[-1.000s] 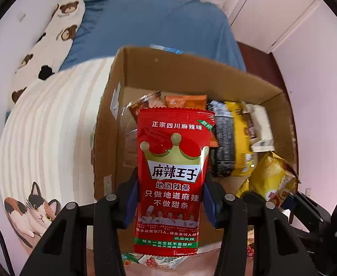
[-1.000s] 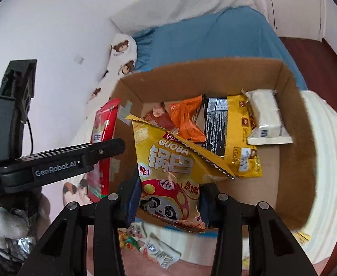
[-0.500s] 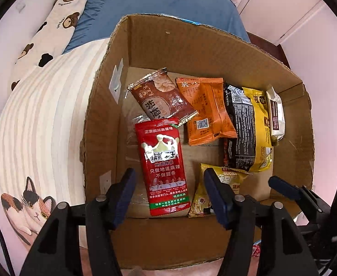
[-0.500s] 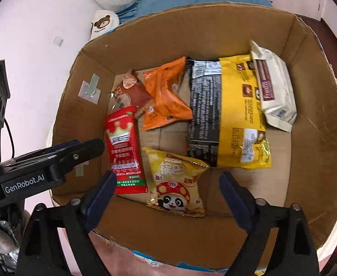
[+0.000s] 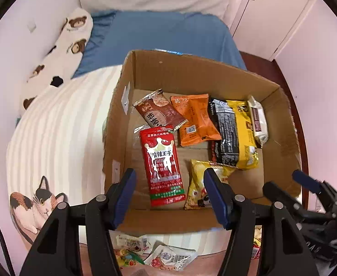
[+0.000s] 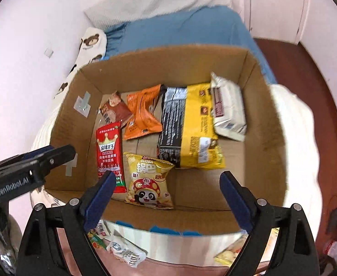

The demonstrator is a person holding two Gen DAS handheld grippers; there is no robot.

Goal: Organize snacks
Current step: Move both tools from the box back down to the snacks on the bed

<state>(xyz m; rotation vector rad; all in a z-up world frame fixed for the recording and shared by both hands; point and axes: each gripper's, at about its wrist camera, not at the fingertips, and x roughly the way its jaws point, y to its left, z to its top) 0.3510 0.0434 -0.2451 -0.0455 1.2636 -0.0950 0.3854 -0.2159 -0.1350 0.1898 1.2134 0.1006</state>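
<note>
A cardboard box (image 5: 113,124) (image 6: 267,119) stands on the bed and holds several snack packs. A red spicy-strip packet (image 5: 162,165) (image 6: 109,155) lies at the box's front left. A yellow Guoba panda bag (image 5: 202,184) (image 6: 148,181) lies beside it. Behind them lie a brown packet (image 5: 160,112), an orange packet (image 5: 194,118), a black-and-yellow bag (image 5: 235,133) and a white bar (image 5: 258,119). My left gripper (image 5: 169,196) is open and empty above the box's near edge. My right gripper (image 6: 167,199) is open and empty there too.
Loose snack packets (image 5: 159,254) (image 6: 124,251) lie on the floor in front of the box. A striped blanket with a cat print (image 5: 53,142) is left of the box. A blue sheet (image 5: 159,34) and a bear-print pillow (image 5: 60,55) lie behind it.
Both grippers opened and dropped their packs into the box, the red packet from the left and the yellow panda bag from the right. Both then pulled back above the near edge.
</note>
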